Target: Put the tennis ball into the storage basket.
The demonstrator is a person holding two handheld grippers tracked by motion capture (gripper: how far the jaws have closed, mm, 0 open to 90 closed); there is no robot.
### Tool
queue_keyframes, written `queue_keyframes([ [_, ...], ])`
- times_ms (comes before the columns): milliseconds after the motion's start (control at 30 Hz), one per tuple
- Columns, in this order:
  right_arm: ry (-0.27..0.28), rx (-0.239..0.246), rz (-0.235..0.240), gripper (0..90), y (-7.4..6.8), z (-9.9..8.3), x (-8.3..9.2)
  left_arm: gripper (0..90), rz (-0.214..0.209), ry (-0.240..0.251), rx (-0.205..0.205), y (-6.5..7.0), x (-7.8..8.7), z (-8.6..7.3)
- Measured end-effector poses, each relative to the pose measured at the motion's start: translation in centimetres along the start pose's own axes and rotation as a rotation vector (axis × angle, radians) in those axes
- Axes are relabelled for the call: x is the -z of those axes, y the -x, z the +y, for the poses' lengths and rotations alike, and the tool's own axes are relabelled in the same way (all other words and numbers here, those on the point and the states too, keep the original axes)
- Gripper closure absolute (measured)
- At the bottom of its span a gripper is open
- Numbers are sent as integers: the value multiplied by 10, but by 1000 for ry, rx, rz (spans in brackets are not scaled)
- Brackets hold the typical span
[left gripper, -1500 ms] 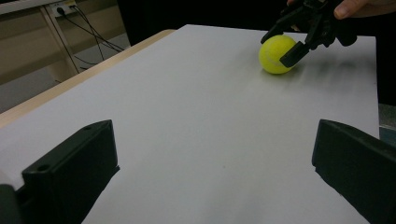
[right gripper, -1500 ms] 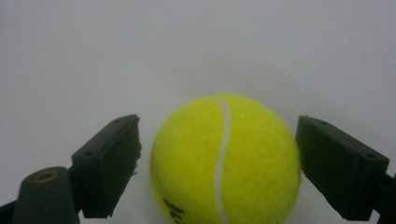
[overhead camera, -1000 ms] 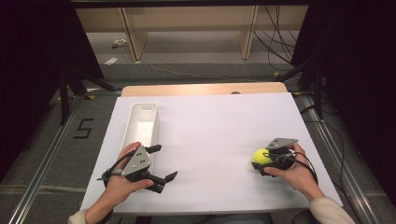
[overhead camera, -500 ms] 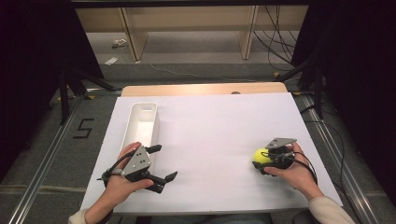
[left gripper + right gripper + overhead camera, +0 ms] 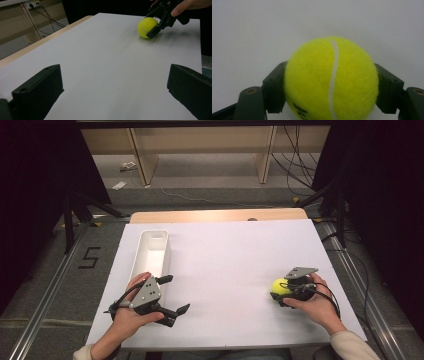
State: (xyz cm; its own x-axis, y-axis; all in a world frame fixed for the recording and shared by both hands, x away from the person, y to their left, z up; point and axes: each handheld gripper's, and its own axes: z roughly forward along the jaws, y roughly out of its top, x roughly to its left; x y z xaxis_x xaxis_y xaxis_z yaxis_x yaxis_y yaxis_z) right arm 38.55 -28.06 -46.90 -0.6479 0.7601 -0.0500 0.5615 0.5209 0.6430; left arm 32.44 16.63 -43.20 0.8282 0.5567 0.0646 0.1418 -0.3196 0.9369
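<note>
A yellow tennis ball (image 5: pixel 280 287) rests low at the right of the white table (image 5: pixel 225 255), held between the jaws of my right gripper (image 5: pixel 278 293), which is shut on it. In the right gripper view the ball (image 5: pixel 331 80) sits tight between both black jaws, its white seam facing the camera. My left gripper (image 5: pixel 176 295) lies at the front left, jaws wide open and nothing between them. In the left gripper view the ball (image 5: pixel 147 27) and the right gripper (image 5: pixel 156 25) appear far off at the upper right.
A white oblong bin (image 5: pixel 150 252) stands at the left of the table, just beyond my left hand. A wooden strip (image 5: pixel 215 215) runs along the table's far edge. Cables and shelf legs lie on the floor beyond.
The right gripper with the ball has barely shifted, a touch toward the front. The left gripper has stayed put.
</note>
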Motion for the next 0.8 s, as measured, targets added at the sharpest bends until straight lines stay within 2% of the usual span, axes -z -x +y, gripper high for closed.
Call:
queue_keyframes([
  [800, 54, -3, -11, 266, -3, 4, 7, 0, -3, -1, -3, 0, 0, 0],
])
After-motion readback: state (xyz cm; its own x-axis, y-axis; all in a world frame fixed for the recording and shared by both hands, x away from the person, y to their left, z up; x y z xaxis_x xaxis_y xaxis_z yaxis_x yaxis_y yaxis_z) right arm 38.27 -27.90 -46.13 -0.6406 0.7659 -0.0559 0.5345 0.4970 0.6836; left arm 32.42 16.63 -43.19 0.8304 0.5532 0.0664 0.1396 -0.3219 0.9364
